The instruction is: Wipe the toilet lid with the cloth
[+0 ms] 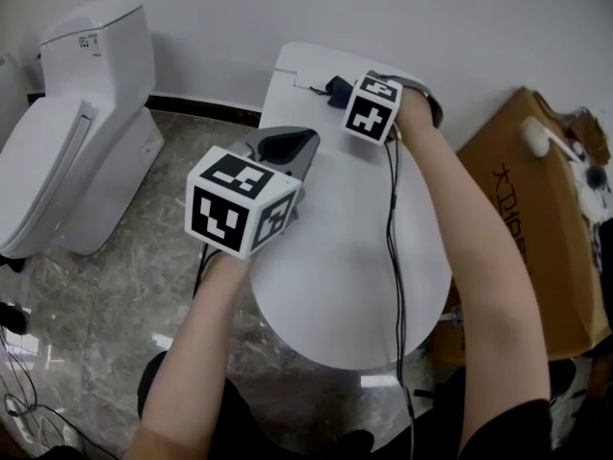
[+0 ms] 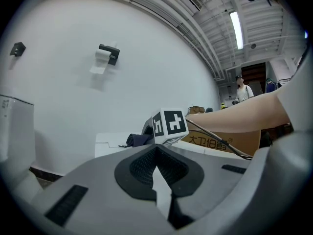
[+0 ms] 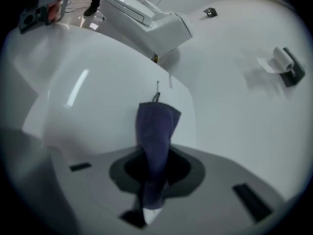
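Observation:
A white toilet lid (image 1: 345, 276) lies closed in front of me, its tank top (image 1: 292, 70) against the wall. My right gripper (image 1: 347, 94) is at the lid's far end by the tank, shut on a dark blue cloth (image 1: 335, 88). In the right gripper view the cloth (image 3: 155, 126) runs out from between the jaws (image 3: 155, 155) onto the white surface. My left gripper (image 1: 305, 142) hovers over the lid's left part, its jaws closed with nothing in them. From the left gripper view (image 2: 156, 151), the cloth (image 2: 138, 140) and the right gripper's marker cube (image 2: 168, 126) lie ahead.
A second white toilet (image 1: 77, 132) stands at the left on the marble floor. A brown cardboard box (image 1: 536, 228) sits close on the right of the lid. Cables (image 1: 19, 391) lie at the floor's lower left. A toilet roll holder (image 2: 108, 54) hangs on the wall.

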`<action>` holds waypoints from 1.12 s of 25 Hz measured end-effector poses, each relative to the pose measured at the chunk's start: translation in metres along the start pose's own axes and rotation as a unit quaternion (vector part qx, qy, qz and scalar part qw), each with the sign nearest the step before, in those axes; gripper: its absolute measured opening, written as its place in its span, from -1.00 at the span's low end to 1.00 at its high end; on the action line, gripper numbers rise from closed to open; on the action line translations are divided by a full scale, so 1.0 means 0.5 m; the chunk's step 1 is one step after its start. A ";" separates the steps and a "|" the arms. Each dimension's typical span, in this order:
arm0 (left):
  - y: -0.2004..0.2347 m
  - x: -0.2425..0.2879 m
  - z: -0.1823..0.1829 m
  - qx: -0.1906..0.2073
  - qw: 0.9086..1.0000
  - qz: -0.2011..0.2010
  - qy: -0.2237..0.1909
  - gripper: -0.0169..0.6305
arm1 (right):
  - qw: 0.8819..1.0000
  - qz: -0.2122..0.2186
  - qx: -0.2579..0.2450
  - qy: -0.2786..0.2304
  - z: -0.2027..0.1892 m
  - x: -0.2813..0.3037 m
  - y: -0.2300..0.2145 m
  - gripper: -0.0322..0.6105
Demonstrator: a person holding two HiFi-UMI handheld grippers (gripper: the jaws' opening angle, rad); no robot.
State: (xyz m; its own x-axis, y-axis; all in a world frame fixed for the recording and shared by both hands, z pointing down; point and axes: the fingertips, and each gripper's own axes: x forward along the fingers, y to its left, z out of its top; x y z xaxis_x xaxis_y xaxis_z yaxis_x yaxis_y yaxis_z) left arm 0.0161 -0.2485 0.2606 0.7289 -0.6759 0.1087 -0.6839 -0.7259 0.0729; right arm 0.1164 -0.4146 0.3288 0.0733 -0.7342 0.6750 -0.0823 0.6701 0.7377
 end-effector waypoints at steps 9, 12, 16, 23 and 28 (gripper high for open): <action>-0.003 0.000 0.002 0.001 1.000 -0.005 -0.002 -0.91 | 1.000 0.023 -0.011 -0.010 0.005 -0.019 0.035 -0.70; -0.004 0.000 0.001 0.001 1.000 -0.007 0.000 -0.91 | 0.999 0.026 -0.017 -0.012 0.007 -0.028 0.045 -0.70; -0.003 0.000 0.002 0.002 1.000 -0.007 -0.001 -0.91 | 0.999 0.029 -0.022 -0.013 0.009 -0.037 0.054 -0.70; -0.004 0.000 0.002 0.001 1.000 -0.007 0.000 -0.91 | 0.999 0.032 -0.023 -0.018 0.011 -0.056 0.070 -0.70; 0.000 0.002 0.000 -0.003 1.000 -0.002 0.003 -0.91 | 0.999 0.033 -0.027 -0.023 0.012 -0.080 0.093 -0.70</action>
State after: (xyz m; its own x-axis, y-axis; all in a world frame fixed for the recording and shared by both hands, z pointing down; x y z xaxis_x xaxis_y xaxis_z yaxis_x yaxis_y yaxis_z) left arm 0.0167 -0.2492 0.2604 0.7321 -0.6715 0.1144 -0.6805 -0.7285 0.0789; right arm 0.1040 -0.3548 0.3362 0.0236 -0.6916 0.7219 -0.0317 0.7212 0.6920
